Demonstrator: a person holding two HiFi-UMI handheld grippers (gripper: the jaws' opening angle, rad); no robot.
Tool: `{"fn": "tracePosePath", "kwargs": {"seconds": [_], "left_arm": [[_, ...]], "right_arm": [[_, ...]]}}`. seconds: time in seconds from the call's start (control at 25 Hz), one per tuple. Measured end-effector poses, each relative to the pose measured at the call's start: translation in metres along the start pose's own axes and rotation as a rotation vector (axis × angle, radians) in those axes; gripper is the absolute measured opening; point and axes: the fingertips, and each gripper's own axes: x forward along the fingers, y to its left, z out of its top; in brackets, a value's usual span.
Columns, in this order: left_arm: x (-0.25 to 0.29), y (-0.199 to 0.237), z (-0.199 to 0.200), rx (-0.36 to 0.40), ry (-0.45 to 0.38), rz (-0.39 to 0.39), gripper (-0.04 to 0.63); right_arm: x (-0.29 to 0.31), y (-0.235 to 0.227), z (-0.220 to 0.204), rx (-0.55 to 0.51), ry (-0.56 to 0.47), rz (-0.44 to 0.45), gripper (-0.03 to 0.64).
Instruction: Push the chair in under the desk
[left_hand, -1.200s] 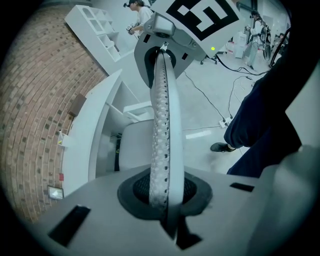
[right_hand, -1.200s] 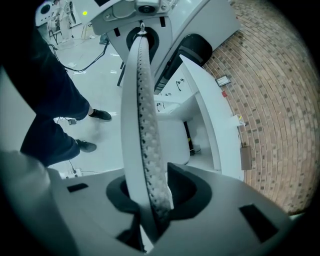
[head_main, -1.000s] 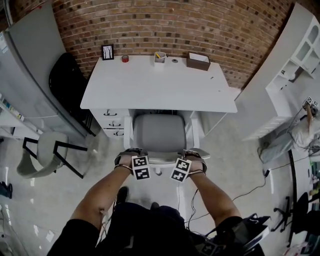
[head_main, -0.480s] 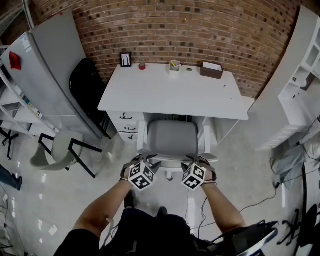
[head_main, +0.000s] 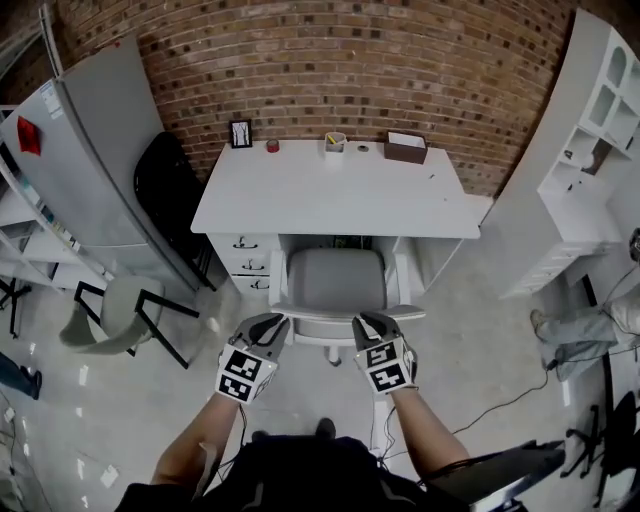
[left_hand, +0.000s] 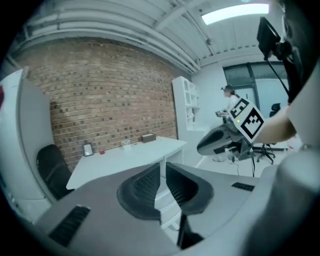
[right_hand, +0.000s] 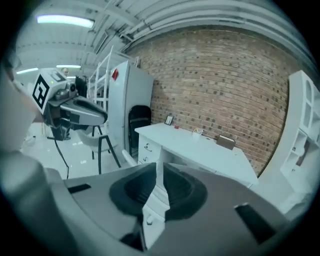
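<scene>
Left gripper (head_main: 270, 323), right gripper (head_main: 365, 322): jaws narrow, closing, nothing between. Grey-seated white chair (head_main: 335, 278) straight beyond, backrest running left-right, under white desk (head_main: 330, 195). Both equally near.

Looks steeply down from head height, behind and above the tongs, onto the left gripper (head_main: 270, 323) and right gripper (head_main: 363, 322), the chair (head_main: 335, 275) just ahead of them and the desk (head_main: 330, 195) beyond. Rides low and close on each gripper, facing forward along jaws closing to a narrow slit, nothing pinched, white furniture showing through. Shares desk top and brick wall (head_main: 330, 70) ahead of the tongs across all three views; catches the other gripper off to the side in each gripper view.
</scene>
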Motion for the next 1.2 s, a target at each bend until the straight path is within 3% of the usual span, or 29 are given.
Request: {"fn": "tracePosePath", "kwargs": {"seconds": [0.08,0.16,0.36,0.72,1.2], "left_arm": [[-0.023,0.012,0.01,-0.072,-0.066,0.053,0.011],[-0.046,0.02,0.016,-0.114,-0.122,0.083,0.009],[-0.093,0.031,0.029,-0.149,-0.205,0.11,0.008],[-0.149,0.047,0.035,-0.157,-0.241,0.166,0.008],[-0.192,0.062,0.033,-0.16,-0.263,0.232,0.008]], "right_arm": [[-0.015,0.005,0.015,0.045,-0.07,-0.014,0.041],[-0.027,0.016,0.031,0.078,-0.129,-0.012,0.034],[-0.052,0.042,0.064,0.159,-0.232,-0.03,0.013],[-0.082,0.071,0.098,0.187,-0.315,-0.079,0.008],[-0.091,0.098,0.114,0.18,-0.338,-0.092,0.008]]}}
